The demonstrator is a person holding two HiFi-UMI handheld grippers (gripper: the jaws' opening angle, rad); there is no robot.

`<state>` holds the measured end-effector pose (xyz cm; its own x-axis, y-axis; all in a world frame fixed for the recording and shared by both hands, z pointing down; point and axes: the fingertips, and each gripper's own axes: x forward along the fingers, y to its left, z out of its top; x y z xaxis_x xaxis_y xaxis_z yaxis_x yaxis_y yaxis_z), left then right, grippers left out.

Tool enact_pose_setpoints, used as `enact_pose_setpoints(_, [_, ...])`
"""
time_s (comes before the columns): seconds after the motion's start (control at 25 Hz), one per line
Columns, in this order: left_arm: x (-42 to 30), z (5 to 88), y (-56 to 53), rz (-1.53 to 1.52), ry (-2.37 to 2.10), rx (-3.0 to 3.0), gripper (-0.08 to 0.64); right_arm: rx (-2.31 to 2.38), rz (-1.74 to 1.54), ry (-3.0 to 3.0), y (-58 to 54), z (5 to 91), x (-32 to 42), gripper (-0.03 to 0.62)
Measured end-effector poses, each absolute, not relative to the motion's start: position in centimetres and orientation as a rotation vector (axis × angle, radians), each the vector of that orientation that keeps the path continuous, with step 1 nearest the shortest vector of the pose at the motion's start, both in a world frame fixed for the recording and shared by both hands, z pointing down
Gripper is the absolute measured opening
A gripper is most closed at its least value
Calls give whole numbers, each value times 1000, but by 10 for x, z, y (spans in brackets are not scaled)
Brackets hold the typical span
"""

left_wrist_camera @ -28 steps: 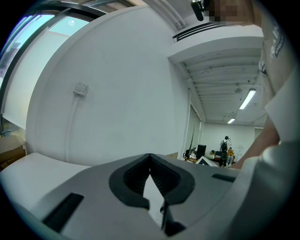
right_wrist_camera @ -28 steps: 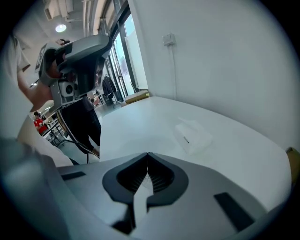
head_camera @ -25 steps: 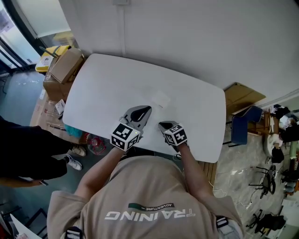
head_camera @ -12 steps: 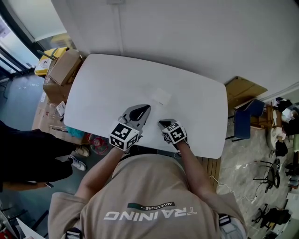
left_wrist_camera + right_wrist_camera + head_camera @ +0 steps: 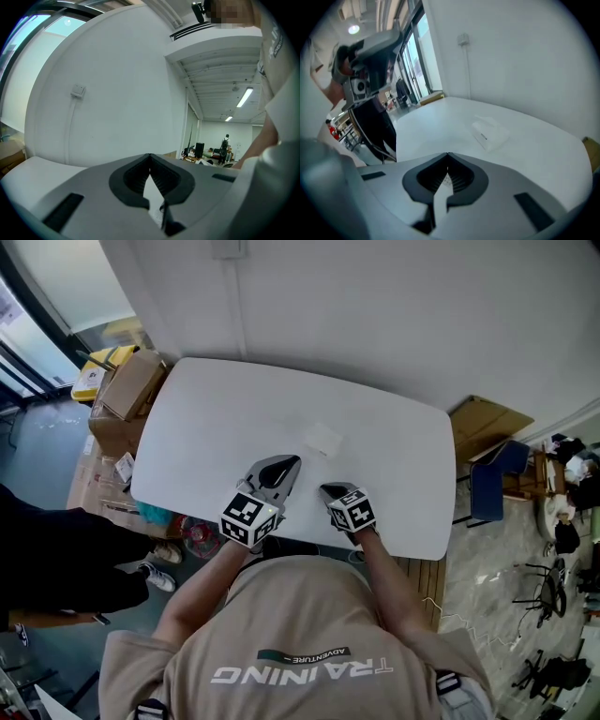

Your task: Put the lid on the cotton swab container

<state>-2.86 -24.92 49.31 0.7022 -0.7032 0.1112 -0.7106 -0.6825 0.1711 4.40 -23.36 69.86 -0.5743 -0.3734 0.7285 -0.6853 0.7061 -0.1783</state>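
The cotton swab container [image 5: 322, 439] is a small pale, clear box lying on the white table [image 5: 216, 418]; in the right gripper view the container [image 5: 490, 133] lies ahead and to the right of the jaws. No separate lid can be made out. My left gripper [image 5: 286, 463] hovers over the table's near edge, just short of the box, jaws shut and empty. It points up at the wall in its own view [image 5: 150, 157], where the box does not show. My right gripper [image 5: 325, 489] sits beside it, also shut and empty [image 5: 448, 154].
Cardboard boxes [image 5: 131, 381] stand on the floor off the table's left end. A person in dark clothes [image 5: 56, 559] stands at the near left. A blue chair [image 5: 487, 488] and a flat cardboard sheet [image 5: 487, 423] are off the right end. The wall [image 5: 375, 315] runs behind the table.
Both grippers have stayed close together at the table's near edge, still shut. Only the head view has shifted slightly.
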Motion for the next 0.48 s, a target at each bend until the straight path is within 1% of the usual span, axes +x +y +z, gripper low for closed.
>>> enact_pose_setpoints(0.16, [-35,485,-248,36,-1154,2716,12,987,587,-2393,-242,645,51,17])
enact_pose_setpoints(0.48, [-36,450,-246,-52,-1182,2765,12,1346,287,-2677,-247,500,80,17])
